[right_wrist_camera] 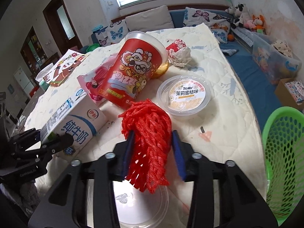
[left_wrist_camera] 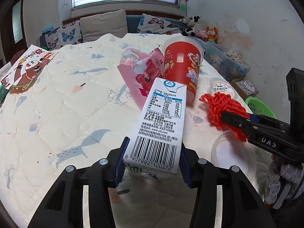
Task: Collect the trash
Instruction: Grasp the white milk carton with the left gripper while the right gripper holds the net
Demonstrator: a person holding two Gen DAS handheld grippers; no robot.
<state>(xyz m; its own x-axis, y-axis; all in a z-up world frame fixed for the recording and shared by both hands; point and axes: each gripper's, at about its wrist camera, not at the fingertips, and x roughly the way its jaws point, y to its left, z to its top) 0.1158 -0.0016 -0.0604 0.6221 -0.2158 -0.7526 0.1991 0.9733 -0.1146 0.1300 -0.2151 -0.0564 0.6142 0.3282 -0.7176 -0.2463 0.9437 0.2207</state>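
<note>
White milk carton [left_wrist_camera: 161,121] tilted, barcode up; bunched red foam net [right_wrist_camera: 150,138] above clear cup [right_wrist_camera: 140,207]

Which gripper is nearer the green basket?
Right. The right gripper, shut on the red net, sits just beside the green basket; the left gripper, holding the milk carton, is farther away.

The left claw [left_wrist_camera: 152,157] is matte black plastic, built from angular link arms joined by round silver screw heads, four across its front. Its fingers carry ribbed blue pads [left_wrist_camera: 119,163] on their inner faces. The right claw [right_wrist_camera: 152,150] is the same make: black links, silver screws, blue ribbed pads [right_wrist_camera: 178,152]. From the left wrist view, its side bears white letters "DAS". Below it shows a grey knitted sleeve [left_wrist_camera: 279,180], flecked and thick
</note>
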